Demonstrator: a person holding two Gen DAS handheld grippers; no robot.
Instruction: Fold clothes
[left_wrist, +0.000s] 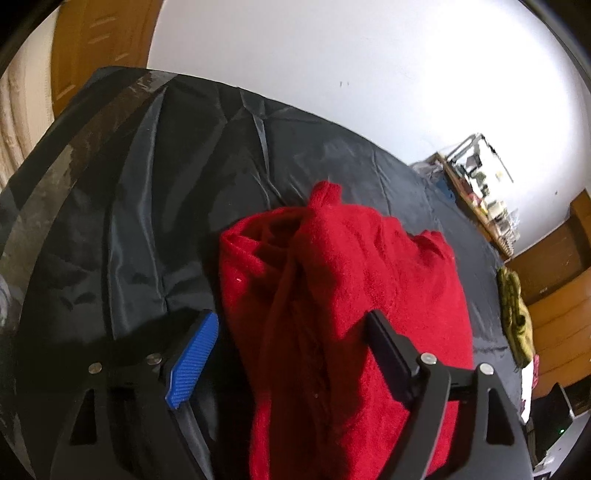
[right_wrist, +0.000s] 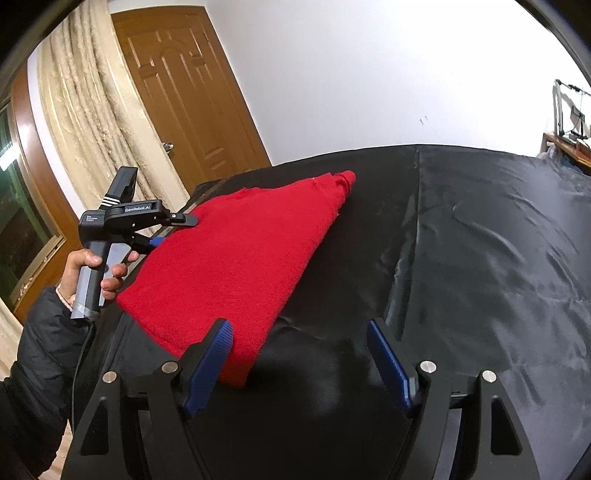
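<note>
Red knit sweater (right_wrist: 240, 258): folded, lying on black sheet-covered tabletop (right_wrist: 480, 240), from 10 o'clock toward centre in right wrist view. Left tongs (left_wrist: 295, 339): spread wide, straddling the sweater's near edge, gripping nothing. Right tongs (right_wrist: 299, 354): spread wide, empty, beside the sweater's corner.

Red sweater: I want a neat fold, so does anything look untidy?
Yes. The red sweater is folded flat, but at its far end a cuff sticks out bunched past the edge.
</note>
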